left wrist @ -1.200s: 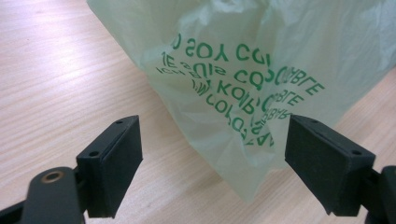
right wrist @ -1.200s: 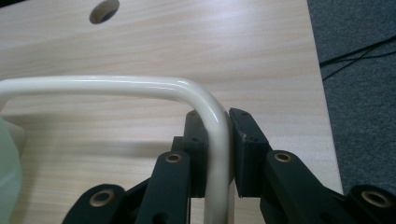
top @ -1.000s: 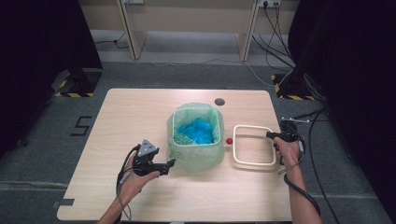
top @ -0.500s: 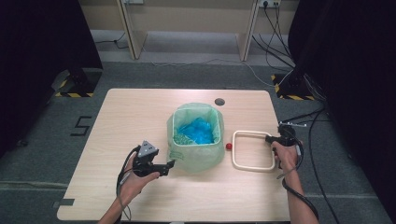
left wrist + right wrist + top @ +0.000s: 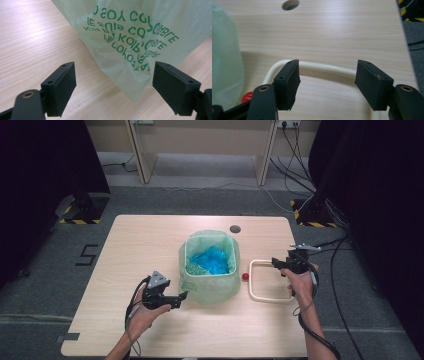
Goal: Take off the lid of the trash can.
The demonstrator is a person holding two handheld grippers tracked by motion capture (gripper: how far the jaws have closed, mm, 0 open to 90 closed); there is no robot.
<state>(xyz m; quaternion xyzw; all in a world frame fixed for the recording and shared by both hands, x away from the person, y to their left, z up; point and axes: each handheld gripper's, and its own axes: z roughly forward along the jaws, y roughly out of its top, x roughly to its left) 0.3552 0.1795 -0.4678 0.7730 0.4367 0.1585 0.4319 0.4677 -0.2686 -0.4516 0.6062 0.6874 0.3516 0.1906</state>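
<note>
Take the pale wood-grain table as your base and the translucent green plastic bin bag, stretched over a squarish container, as your landmark; it stands at the table's middle, crinkled, printed with green lettering, with crumpled blue plastic inside.

To the right of the bag lies the cream rectangular frame with rounded corners, smooth and tubular, flat on the table. A small red ball sits between bag and frame, just beside the frame's left bar.

Your right gripper hovers at the frame's far right corner. Its jaws have just been opening and stand released; the right gripper view shows the frame's bar beyond the pads, with nothing pressed between them. You appear to have just set the frame down.

Your left gripper waits at the bag's near left corner, jaws spread wide, the loose film ahead of them but unpinched.

Next, you likely need to pinch that thin film; it is slippery and will bunch, so close squarely on a fold.
</note>
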